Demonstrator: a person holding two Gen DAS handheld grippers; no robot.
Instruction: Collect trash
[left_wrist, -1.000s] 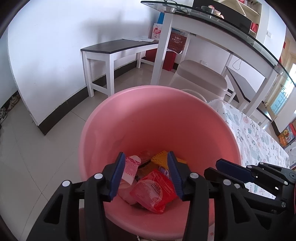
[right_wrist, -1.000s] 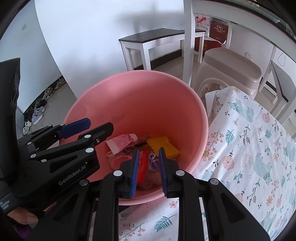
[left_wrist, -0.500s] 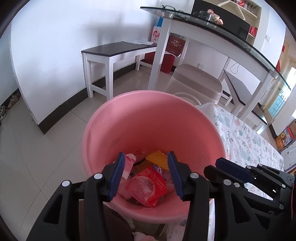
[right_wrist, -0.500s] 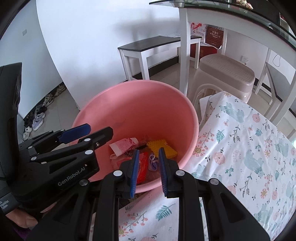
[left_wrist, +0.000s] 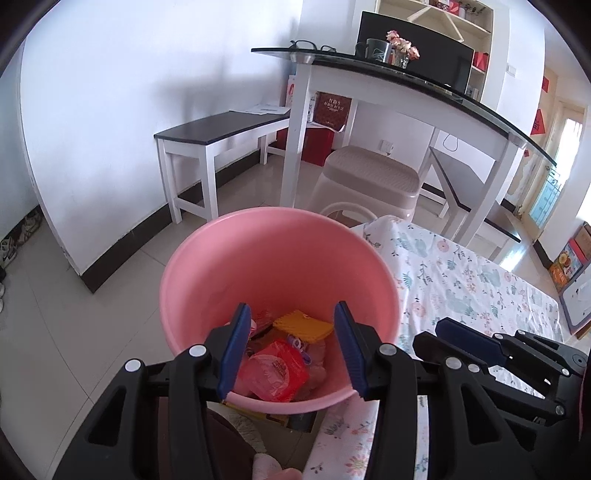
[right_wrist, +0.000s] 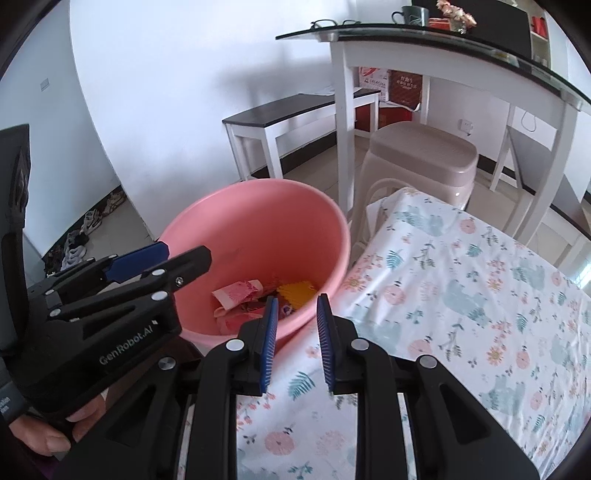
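Now both tools (left_wrist: 291, 347) sit farther back from the pink bucket (left_wrist: 258, 251) than 1 s ago.

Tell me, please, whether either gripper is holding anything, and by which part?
Nothing is held: the left gripper and right gripper are both open and empty above the pink bucket.
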